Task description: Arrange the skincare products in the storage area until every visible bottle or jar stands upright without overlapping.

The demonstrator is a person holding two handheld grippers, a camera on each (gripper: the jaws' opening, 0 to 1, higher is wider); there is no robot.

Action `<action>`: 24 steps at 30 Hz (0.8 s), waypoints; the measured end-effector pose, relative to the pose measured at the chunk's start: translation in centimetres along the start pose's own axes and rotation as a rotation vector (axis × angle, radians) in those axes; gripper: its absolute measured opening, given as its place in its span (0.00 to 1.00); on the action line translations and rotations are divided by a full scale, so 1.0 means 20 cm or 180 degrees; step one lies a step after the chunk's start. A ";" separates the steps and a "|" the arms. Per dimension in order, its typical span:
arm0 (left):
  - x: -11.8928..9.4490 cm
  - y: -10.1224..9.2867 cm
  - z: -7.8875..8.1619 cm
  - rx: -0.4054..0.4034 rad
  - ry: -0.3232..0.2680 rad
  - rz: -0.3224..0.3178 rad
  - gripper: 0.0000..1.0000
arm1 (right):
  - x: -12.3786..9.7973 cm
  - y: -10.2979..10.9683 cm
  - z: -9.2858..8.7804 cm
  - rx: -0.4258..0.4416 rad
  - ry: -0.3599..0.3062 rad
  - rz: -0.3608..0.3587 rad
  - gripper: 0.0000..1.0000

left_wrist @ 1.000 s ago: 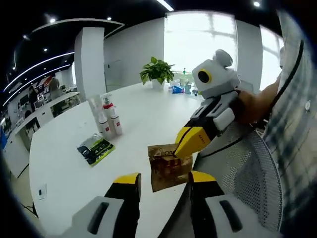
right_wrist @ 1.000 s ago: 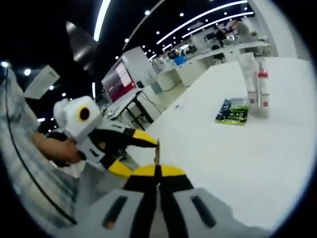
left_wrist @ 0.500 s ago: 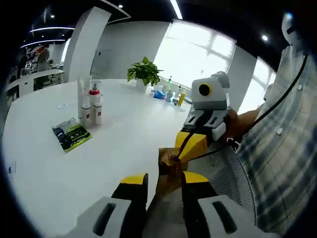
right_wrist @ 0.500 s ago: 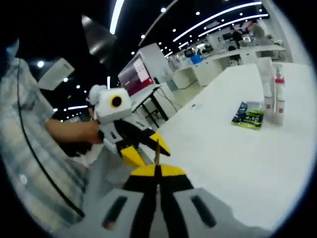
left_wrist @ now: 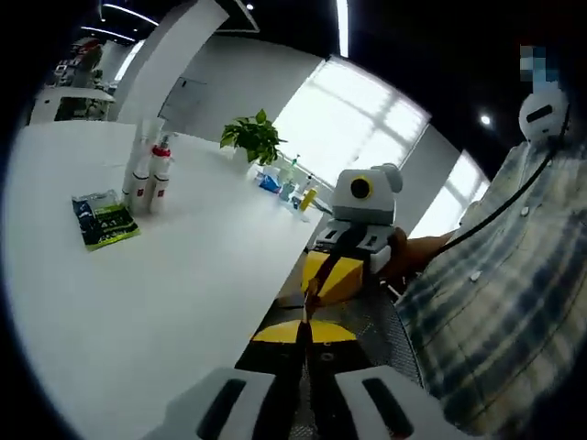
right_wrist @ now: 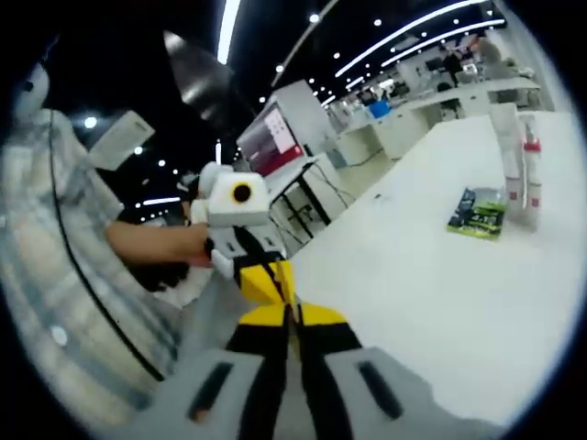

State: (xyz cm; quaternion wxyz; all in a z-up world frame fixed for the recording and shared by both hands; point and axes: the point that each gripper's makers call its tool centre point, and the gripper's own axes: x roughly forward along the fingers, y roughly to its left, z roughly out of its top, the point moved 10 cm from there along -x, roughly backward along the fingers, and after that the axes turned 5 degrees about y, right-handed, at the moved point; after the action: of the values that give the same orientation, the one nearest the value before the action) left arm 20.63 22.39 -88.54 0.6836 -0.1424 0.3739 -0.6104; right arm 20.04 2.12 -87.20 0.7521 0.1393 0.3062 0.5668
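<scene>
A: What are the left tongs (left_wrist: 305, 332) doing?

B: In the left gripper view their yellow-tipped jaws are pressing together, and a thin brown edge, the brown sachet (left_wrist: 310, 298), is standing up between them. So they are pinching it, just off the near edge of the white counter (left_wrist: 174, 275).

A: And the right tongs (right_wrist: 291, 314)?

B: In the right gripper view those jaws are also closing flat against each other, with the same thin sachet edge (right_wrist: 291, 286) rising from the seam. Both tongs are meeting tip to tip over a grey mesh chair (left_wrist: 376, 321), and each is appearing in the other's view: the right tongs (left_wrist: 332, 275) are coming in from the right in the left gripper view, the left tongs (right_wrist: 268, 280) from the left in the right gripper view.

A: Where are the skincare things sitting?

B: Well apart from the tongs, out on the counter. Two white bottles (left_wrist: 149, 172) are standing upright, just beside each other; one is carrying a red band. I can see them again in the right gripper view (right_wrist: 519, 167). A green-and-black packet (left_wrist: 103, 218) is lying flat near them, also showing at (right_wrist: 479, 214).

A: Anything else?

B: A potted plant (left_wrist: 249, 139) is sitting at the far end of the counter, with small coloured bottles (left_wrist: 289, 181) beside it. A person's plaid sleeve (left_wrist: 486, 302) is reaching in, a hand gripping the right tongs.
</scene>
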 end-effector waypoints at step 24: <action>0.02 -0.04 0.06 -0.0795 -0.0771 -0.0332 0.00 | -0.06 -0.02 0.05 0.0407 -0.0434 0.0117 0.07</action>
State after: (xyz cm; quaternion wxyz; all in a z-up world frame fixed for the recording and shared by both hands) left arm 20.86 21.63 -87.33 0.6681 -0.3179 0.3538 -0.5722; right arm 20.84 0.92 -86.25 0.7502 0.2308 0.2871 0.5490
